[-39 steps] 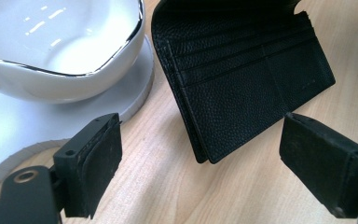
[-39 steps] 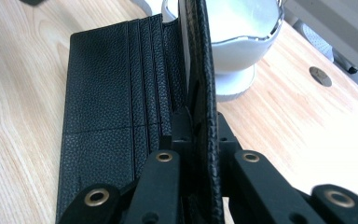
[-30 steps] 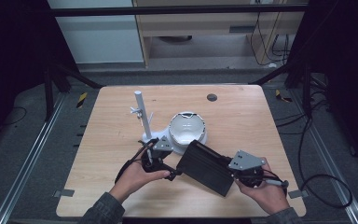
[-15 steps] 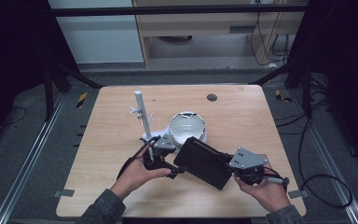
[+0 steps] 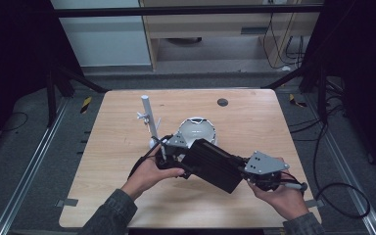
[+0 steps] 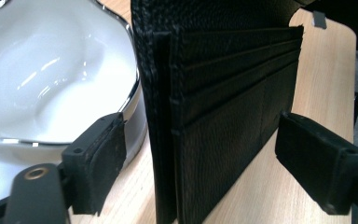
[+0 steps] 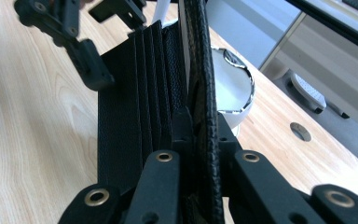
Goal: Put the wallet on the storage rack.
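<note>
In the high view a black wallet (image 5: 214,164) lies slantwise in the lower middle of the frame, running from just under the white bowl (image 5: 198,131) down toward the lower right, held off the wooden table (image 5: 254,117) between two grippers. It is long, of grained leather, and partly opened: the left gripper view shows stitched card slots stepped down its inner face (image 6: 233,93), and the right gripper view shows its folded edge standing upright (image 7: 200,84).

At the wallet's left end, the left gripper (image 5: 169,155) has its jaws wide apart, one on each side of the wallet's end, neither pad (image 6: 100,158) touching the leather; they have just been closing a little. At the right end, the right gripper (image 5: 247,177) is clamped tight on one leaf of the wallet (image 7: 204,154).

A white post with a clip (image 5: 148,117) stands upper left of the bowl, close to the left gripper. Bare tabletop spreads across the upper right of the frame, apart from a small dark hole (image 5: 222,102). The right hand (image 5: 281,198) sits near the table's lower right edge.
</note>
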Demonstrator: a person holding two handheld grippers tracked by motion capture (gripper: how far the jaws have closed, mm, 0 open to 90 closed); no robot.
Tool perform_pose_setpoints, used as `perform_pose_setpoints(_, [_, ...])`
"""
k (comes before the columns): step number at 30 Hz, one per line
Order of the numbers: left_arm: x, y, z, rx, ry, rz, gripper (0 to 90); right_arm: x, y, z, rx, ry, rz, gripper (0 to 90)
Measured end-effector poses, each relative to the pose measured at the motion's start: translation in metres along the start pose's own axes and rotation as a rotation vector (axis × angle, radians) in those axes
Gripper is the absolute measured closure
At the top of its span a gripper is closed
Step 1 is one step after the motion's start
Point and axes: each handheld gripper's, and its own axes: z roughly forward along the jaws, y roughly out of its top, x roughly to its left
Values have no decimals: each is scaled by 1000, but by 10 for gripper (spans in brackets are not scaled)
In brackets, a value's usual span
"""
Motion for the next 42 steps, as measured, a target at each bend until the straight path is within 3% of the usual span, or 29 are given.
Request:
perform_pose_setpoints(6, [0,9,2,-17,-55,1,274,0,1,1,-13,2,-4,844])
perform_pose_setpoints(8, [-2,13,-2,10,-53,5,528,0,-2,2,-5,3,-2,842])
perform_pose_setpoints(10, [-2,14,-3,17,-56,3,572,0,-3,2,-5,5,-1,841])
perform_pose_setpoints(11, [-4,16,-8,30,-68,3,696,-1,-6,2,-8,6,5,833])
perform_pose_setpoints(13, [-7,19,-13,16,-76,2,787,-1,-10,2,10,-2,3,812])
perform_pose_setpoints(19, [-21,29,-20,49,-52,15,798,0,-19,4,16,-6,16,813])
perform_pose_setpoints(22, [-26,35,-27,33,-42,10,801,1,-24,2,4,-4,41,781])
perform_pose_setpoints(23, [-28,38,-30,19,-40,10,802,1,-25,2,5,1,53,735])
perform_pose_setpoints(24, [-29,40,-32,17,-33,14,802,3,-29,4,22,22,82,593])
perform_pose_setpoints(25, [-29,43,-35,11,-23,18,802,3,-29,4,22,22,82,593])
perform_pose_setpoints(26, [-30,45,-38,6,-20,18,803,5,-32,6,38,33,93,534])
perform_pose_setpoints(27, [-30,48,-40,3,-17,23,802,10,-38,10,67,58,109,414])
perform_pose_setpoints(28, [-31,50,-43,-1,-12,21,802,10,-38,10,67,58,109,414])
perform_pose_setpoints(29, [-32,54,-48,-4,-5,27,802,15,-46,15,88,81,128,326])
perform_pose_setpoints(32, [-32,58,-56,0,15,34,802,20,-59,21,105,81,167,222])
perform_pose_setpoints(35, [-30,59,-62,9,37,35,803,21,-68,24,94,67,210,193])
perform_pose_setpoints(36, [-27,60,-68,3,34,25,803,20,-77,28,84,50,271,172])
perform_pose_setpoints(38, [-26,62,-75,6,48,27,802,19,-84,32,88,23,320,160])
perform_pose_setpoints(39, [-26,62,-75,6,48,27,802,19,-84,32,88,23,320,160])
perform_pose_setpoints(42, [-26,66,-87,3,72,27,802,11,-95,37,134,-58,380,136])
